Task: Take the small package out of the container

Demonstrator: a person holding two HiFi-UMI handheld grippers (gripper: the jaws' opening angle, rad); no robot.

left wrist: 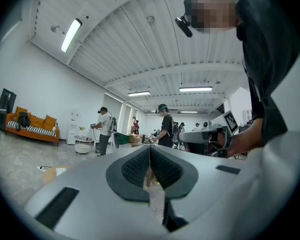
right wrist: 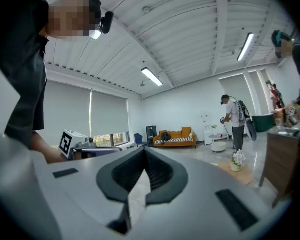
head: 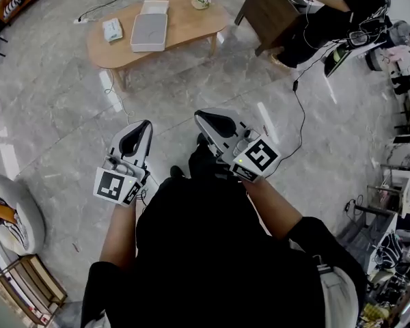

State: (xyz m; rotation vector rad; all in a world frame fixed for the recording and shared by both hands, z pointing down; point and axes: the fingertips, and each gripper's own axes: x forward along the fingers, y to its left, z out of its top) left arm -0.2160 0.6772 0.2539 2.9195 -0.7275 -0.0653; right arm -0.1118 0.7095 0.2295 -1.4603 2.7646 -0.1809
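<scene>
left gripper (head: 138,141) and right gripper (head: 215,123) both closed, empty (held level); white box (head: 149,31) well apart, unopened jaws would shove it.

A big open lab hall: marble floor (head: 55,115), low table (head: 188,26) far, orange sofa (right wrist: 175,136), ceiling strip lights (left wrist: 71,35), cabled desk (head: 266,12) right, people (left wrist: 104,128) wearing rigs

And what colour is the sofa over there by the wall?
The sofa is orange, with a black-and-white striped seat. The right gripper view shows it best.
</scene>
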